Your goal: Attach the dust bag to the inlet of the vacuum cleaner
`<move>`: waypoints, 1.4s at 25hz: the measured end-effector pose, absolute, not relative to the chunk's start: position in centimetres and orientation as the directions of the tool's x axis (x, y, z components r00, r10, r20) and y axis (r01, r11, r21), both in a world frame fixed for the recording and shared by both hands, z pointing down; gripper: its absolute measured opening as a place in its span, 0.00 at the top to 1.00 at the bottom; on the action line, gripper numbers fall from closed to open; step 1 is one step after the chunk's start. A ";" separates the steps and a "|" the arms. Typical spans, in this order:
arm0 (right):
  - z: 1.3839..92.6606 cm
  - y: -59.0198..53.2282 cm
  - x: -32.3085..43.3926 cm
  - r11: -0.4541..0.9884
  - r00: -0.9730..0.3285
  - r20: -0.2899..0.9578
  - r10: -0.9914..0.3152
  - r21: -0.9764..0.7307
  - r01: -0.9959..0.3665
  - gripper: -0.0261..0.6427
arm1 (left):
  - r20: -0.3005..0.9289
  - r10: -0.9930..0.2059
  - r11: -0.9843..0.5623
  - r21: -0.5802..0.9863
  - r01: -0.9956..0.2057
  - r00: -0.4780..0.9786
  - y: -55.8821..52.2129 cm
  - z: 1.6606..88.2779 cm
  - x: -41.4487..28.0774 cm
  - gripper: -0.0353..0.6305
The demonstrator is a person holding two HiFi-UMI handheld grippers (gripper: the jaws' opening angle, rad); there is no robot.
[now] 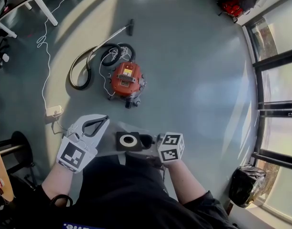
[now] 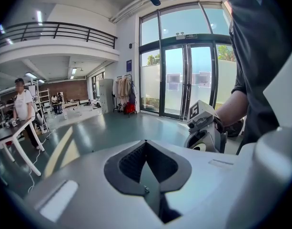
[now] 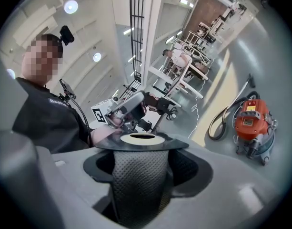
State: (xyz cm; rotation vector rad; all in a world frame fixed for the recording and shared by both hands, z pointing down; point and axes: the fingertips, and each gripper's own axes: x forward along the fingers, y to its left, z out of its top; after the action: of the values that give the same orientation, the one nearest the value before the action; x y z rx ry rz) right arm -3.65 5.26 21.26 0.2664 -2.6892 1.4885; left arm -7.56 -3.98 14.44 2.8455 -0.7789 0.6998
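Vacuum cleaner (image 1: 126, 79) on grey floor (image 1: 188, 61) (hose (image 1: 82, 86) alongside)

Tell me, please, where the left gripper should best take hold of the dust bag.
Probably the stiff black collar of the dust bag, from the left: the right gripper already clamps the bag below, and the collar sticks out flat.

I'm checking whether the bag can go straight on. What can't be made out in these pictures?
- Inlet of the vacuum cleaner: too small to find in the head view and the right gripper view.
- Lower end of the dust bag: covered by the jaws in the right gripper view; the head view shows mainly its collar.
- Right gripper fingertips: hidden behind the bag in the head view.
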 end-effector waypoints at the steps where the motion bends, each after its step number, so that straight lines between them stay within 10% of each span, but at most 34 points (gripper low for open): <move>1: 21.7 5.2 -3.6 0.518 -0.983 0.135 -0.123 -0.836 -0.180 0.53 | 0.459 -0.456 -0.862 -0.016 -0.507 0.762 -4.1 14.9 -7.6 0.92; 35: 38.7 -0.5 -3.9 0.443 -0.968 0.153 -0.199 -0.867 -0.228 0.53 | 0.446 -0.423 -0.903 -0.127 -0.411 0.789 -12.5 30.8 -6.4 0.92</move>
State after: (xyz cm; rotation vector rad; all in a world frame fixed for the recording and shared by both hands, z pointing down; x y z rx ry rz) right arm -3.92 -0.54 38.67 0.3921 -2.6445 1.5955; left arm -6.41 -12.48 30.77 2.9931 -0.6977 0.7558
